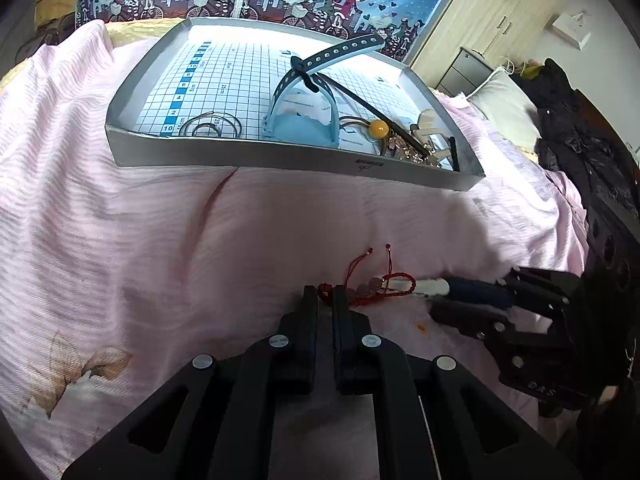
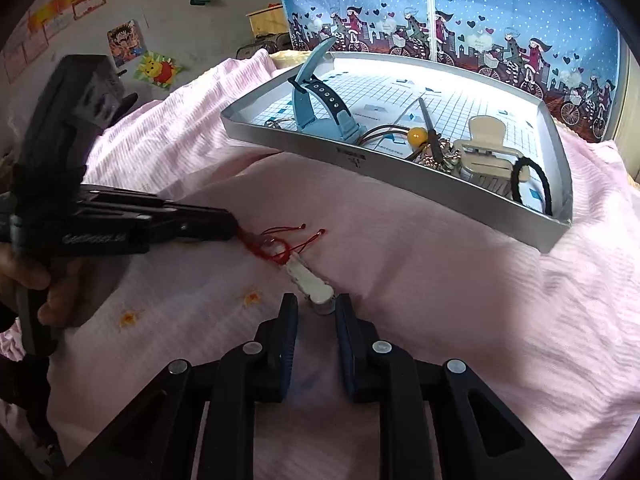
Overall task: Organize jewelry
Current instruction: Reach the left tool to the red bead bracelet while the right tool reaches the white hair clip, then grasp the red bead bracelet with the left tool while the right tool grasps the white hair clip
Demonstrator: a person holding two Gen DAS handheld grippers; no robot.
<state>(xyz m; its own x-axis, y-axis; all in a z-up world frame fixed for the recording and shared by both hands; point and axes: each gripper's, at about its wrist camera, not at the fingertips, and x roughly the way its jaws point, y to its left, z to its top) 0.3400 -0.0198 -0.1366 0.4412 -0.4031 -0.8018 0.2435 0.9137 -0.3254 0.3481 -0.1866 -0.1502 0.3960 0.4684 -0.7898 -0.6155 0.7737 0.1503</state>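
A red cord bracelet (image 1: 372,288) with pale pink beads lies on the pink bedspread (image 1: 160,240). My left gripper (image 1: 325,296) is shut on one end of its cord. In the right wrist view the bracelet (image 2: 280,246) stretches from the left gripper (image 2: 236,230) to a white hair clip (image 2: 308,276), and its cord overlaps the clip's far end. My right gripper (image 2: 318,310) stands open with the clip's near end between its fingers. From the left wrist view, the right gripper (image 1: 438,300) comes in from the right beside the clip (image 1: 430,286).
A silver tray (image 1: 280,156) lined with grid paper sits farther back on the bed. It holds a blue watch (image 2: 320,112), wire rings (image 1: 210,126), a yellow-bead hair tie (image 2: 418,135), a cream claw clip (image 2: 486,148) and a black hair band (image 2: 534,184). A person's hand (image 2: 28,280) holds the left gripper.
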